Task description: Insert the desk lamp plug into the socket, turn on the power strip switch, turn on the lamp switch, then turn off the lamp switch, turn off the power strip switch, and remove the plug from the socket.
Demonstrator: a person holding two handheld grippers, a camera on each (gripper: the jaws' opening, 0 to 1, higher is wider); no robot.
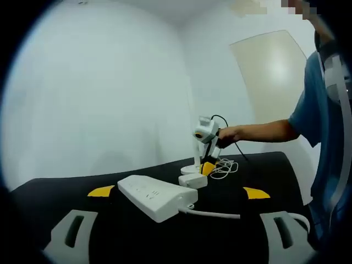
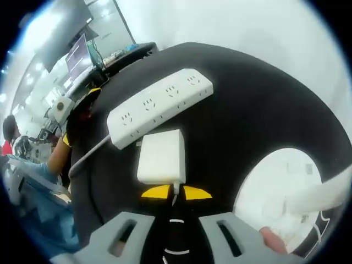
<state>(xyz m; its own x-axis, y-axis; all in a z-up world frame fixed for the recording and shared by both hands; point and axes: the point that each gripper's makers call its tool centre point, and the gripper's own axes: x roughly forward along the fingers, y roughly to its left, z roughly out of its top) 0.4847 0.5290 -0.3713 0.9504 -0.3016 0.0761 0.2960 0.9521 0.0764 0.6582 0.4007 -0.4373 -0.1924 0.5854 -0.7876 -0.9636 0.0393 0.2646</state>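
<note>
Currently my right gripper (image 2: 175, 193) is clamped on the adapter plug (image 2: 161, 155) at centre frame, power strip (image 2: 159, 104) just above, long axis slanting lower left to upper right (left gripper (image 1: 179, 192) parted, idle).

A black table top (image 1: 137, 231) spans the lower half of the left gripper view; white walls (image 1: 99, 88) rise behind it, meeting in a corner near 12 o'clock; a pale beige door panel (image 1: 272, 71) stands at 2 o'clock; in the right gripper view, ceiling lights (image 2: 41, 30) glow at 10 o'clock above cluttered desks with a monitor (image 2: 77, 55).
</note>
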